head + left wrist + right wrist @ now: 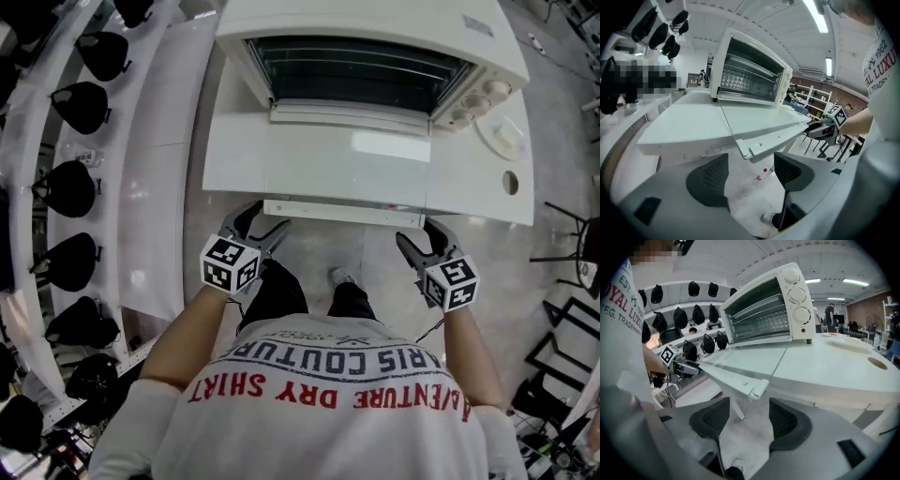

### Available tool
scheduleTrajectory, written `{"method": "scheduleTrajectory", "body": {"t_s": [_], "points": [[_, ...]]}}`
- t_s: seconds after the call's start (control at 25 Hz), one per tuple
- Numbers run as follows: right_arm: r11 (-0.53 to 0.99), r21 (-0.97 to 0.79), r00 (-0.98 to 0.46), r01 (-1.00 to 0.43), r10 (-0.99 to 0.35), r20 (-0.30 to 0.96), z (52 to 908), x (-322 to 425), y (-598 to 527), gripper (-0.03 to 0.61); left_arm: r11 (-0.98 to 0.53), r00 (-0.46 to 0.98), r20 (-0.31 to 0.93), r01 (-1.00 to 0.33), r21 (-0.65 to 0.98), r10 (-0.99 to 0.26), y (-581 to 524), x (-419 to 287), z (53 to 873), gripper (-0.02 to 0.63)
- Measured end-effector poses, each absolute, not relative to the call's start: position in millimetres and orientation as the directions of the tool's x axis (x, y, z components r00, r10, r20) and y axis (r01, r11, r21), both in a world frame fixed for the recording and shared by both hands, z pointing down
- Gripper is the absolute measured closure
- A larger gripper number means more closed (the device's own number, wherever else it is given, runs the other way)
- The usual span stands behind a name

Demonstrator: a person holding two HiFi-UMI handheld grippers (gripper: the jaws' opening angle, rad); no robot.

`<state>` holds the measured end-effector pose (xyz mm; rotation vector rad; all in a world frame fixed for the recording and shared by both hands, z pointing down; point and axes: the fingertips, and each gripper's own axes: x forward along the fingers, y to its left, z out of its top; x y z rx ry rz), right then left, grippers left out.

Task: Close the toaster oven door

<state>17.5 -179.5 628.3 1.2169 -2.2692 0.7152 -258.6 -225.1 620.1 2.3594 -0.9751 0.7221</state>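
Observation:
The white toaster oven (375, 37) stands on a white table, its door (319, 164) folded down flat toward me. The door's handle bar (342, 212) juts past the table's front edge. My left gripper (265, 222) is open just below the handle's left end, and my right gripper (419, 234) is open below its right end. In the left gripper view the handle's end (754, 150) sits just above the gap of the open left gripper (750, 171). In the right gripper view the handle's corner (757, 387) hangs over the open right gripper (747, 418). Nothing is between either pair of jaws.
A curved white rack with several black objects (80, 103) runs along the left. A white plate (506, 136) and a round hole (511, 183) are on the table (487, 202), right of the oven. Black chairs (567, 253) stand to the right. My feet (342, 277) are under the table's edge.

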Motion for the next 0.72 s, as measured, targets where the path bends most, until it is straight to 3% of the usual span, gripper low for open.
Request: {"method": "scheduleTrajectory", "body": {"t_s": [0.32,0.6,0.72], "points": [[0.438,-0.194,-0.461,-0.878,-0.663,0.59,631,2,-195,0.372,-0.681,0.656,0.615,-0.689,0.25,-0.438,-237,-250,630,0.31],[0.391,-0.205,-0.434,-0.897,-0.702,0.564,627,7,-198,0.412,-0.711,0.675,0.597,-0.663,0.234,-0.433,-234,-240,629,0.454],[0.393,-0.21,-0.44,-0.895,-0.71,0.549,625,6,-198,0.422,-0.691,0.668,0.587,-0.682,0.237,-0.458,-234,-241,627,0.469]]}}
